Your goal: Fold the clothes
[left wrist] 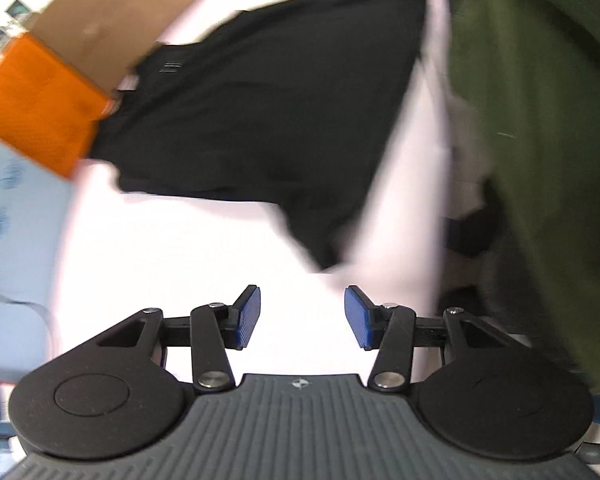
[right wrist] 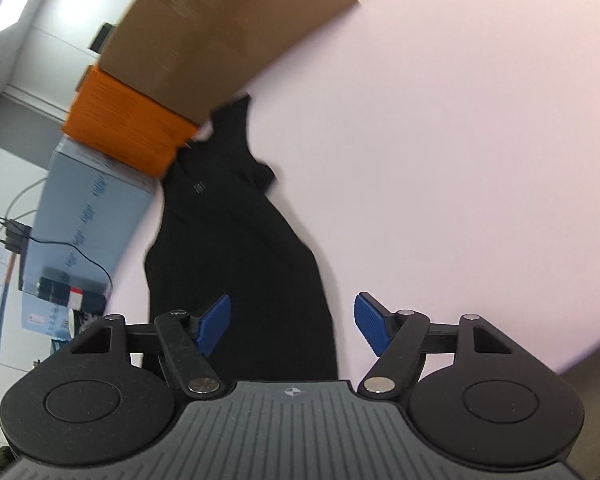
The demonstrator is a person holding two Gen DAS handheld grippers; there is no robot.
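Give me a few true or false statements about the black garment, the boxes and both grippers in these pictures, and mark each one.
1. The black fabric garment lies on the white table. True.
2. The left gripper is clamped on the garment. False: its jaws stand apart over bare table, nothing between them.
3. The orange box sits between the brown cardboard box and the pale blue box. True.
4. The right gripper is shut. False: its blue pads are apart, the garment showing behind them.
5. The garment is red. False: it is black.
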